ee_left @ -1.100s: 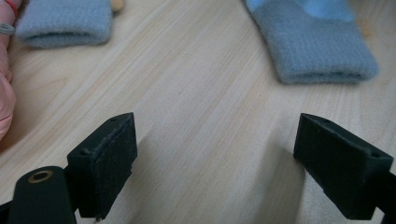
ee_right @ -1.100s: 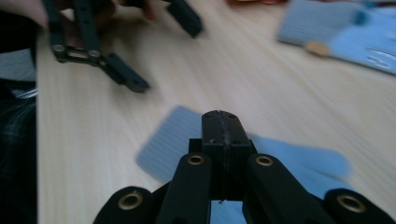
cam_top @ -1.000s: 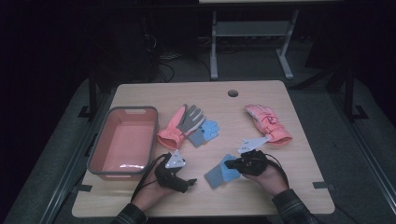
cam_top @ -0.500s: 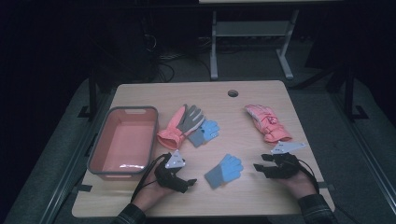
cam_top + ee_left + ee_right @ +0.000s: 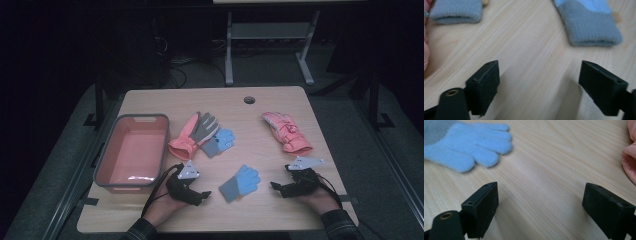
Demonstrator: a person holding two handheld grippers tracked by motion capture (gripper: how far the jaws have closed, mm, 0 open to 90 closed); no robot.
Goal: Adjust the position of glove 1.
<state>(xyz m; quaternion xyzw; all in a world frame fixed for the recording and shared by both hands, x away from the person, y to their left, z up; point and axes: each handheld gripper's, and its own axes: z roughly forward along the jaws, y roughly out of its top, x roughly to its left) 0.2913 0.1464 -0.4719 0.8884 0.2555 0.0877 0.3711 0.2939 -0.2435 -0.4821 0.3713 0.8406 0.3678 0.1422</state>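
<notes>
High view showed our right gripper at four o'clock on the table, its jaws having just spread wide with nothing between them, and our left gripper likewise released at seven o'clock. Between them lay the blue knit glove, flat at six o'clock. To do this well, we judged, the left jaws needed to straddle its grey cuff squarely before closing.

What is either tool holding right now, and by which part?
Nothing. The left tool and right tool both stand open over bare table; the right's jaws have just been opening, nothing between them.
</notes>
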